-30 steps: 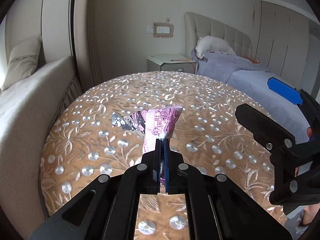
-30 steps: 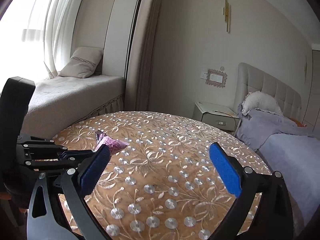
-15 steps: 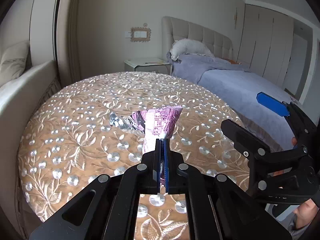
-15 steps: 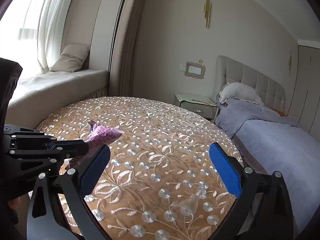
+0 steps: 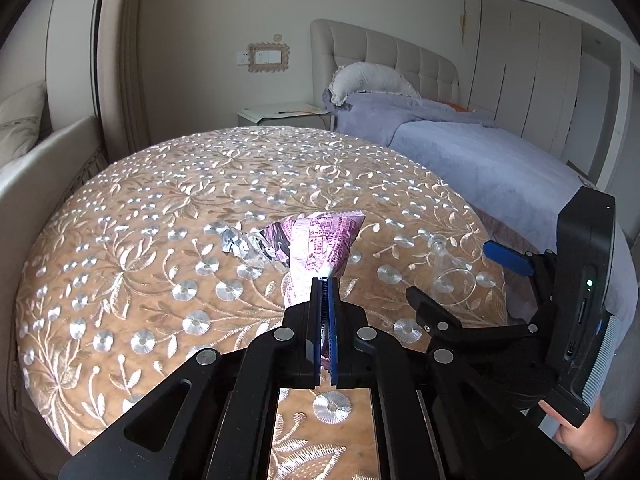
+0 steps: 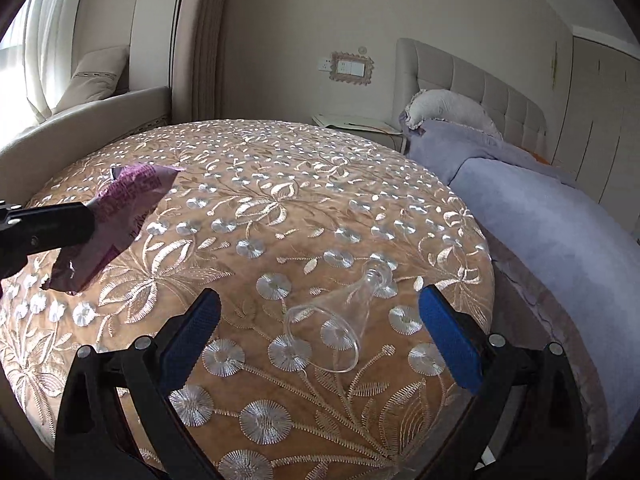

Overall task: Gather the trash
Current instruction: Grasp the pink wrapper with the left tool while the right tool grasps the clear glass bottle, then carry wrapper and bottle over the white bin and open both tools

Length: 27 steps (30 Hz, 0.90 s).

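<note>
Nearest, left tongs (image 5: 325, 280) clamped flat on the lower end of a purple snack wrapper (image 5: 320, 240); blue pads pressed together with only the foil between them, so the wrapper hangs forward and clear of the table (image 5: 132, 264), torn silver inside facing left. Pinching one end likely keeps the light foil from slipping while it is carried. Right tongs (image 6: 320, 336) spread wide, holding nothing, low over the near-right part of the table. Between the right tongs' pads lies a clear plastic cup (image 6: 340, 320) on its side, mouth toward the camera, narrow base pointing away. Judgement: cup is the next piece of trash; wide opening suits its flared mouth, though thin plastic may roll or crush under a hard squeeze. Farther back, bed (image 6: 560, 220) with lilac cover, nightstand (image 5: 284, 114) against the wall.
</note>
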{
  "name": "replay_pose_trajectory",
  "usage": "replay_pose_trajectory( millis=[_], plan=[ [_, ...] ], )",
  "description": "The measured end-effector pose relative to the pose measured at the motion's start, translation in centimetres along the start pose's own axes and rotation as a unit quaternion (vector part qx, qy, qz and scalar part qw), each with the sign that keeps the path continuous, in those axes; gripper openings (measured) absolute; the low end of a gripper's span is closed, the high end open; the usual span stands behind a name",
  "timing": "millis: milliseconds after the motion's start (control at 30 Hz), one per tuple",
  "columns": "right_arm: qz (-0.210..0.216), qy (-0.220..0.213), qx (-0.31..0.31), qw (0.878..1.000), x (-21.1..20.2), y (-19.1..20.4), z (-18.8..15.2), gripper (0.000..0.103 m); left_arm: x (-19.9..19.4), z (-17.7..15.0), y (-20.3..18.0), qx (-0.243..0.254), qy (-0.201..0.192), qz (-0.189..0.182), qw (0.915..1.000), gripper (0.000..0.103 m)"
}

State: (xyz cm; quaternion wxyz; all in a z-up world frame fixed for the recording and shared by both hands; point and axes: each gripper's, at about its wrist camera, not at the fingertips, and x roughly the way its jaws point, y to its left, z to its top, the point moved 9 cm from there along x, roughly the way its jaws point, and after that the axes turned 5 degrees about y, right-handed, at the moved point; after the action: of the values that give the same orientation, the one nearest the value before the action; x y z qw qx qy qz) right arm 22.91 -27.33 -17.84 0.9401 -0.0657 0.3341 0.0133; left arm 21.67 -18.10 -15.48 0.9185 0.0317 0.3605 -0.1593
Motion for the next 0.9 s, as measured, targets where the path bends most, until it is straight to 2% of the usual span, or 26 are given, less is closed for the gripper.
replay_pose_trajectory(
  millis=[33, 100, 167, 200, 267, 400, 533, 733, 900],
  plan=[
    [0.002, 0.008, 0.005, 1.0, 0.5, -0.1, -0.2, 0.098, 0.1, 0.0, 0.1, 0.001, 0.0, -0.001, 1.0, 0.002],
    [0.0, 0.018, 0.007, 1.0, 1.1, -0.1, -0.4, 0.086, 0.2, 0.1, 0.2, 0.001, 0.0, -0.003, 1.0, 0.002],
    [0.006, 0.032, 0.002, 0.999, 1.8, 0.0, -0.7, 0.056, 0.4, 0.2, 0.3, 0.001, 0.0, -0.005, 1.0, 0.002],
    [0.006, 0.039, 0.001, 0.999, 2.2, 0.0, -0.9, 0.047, 0.4, 0.2, 0.3, 0.001, -0.001, -0.005, 1.0, 0.002],
    [0.019, 0.037, 0.012, 0.999, 2.3, -0.2, -1.1, 0.047, 0.4, 0.3, 0.4, 0.001, -0.002, -0.006, 1.0, 0.002],
    [0.018, 0.023, 0.02, 0.999, 1.6, -0.8, -0.8, 0.047, 0.2, 0.4, 0.2, 0.004, -0.005, -0.006, 1.0, 0.002],
    [0.015, -0.016, 0.006, 1.0, -1.7, -1.4, 1.3, 0.047, -0.7, 0.9, -1.2, 0.015, -0.015, -0.011, 0.9997, 0.002],
    [-0.014, -0.08, 0.007, 0.997, -8.9, -5.0, 3.4, 0.047, -2.7, 2.3, -6.5, 0.054, -0.038, -0.038, 0.9971, 0.002],
    [-0.059, -0.088, 0.015, 0.994, -12.4, -9.0, 1.5, 0.047, -3.2, 1.8, -12.8, 0.09, -0.042, -0.091, 0.9909, 0.002]
  ],
)
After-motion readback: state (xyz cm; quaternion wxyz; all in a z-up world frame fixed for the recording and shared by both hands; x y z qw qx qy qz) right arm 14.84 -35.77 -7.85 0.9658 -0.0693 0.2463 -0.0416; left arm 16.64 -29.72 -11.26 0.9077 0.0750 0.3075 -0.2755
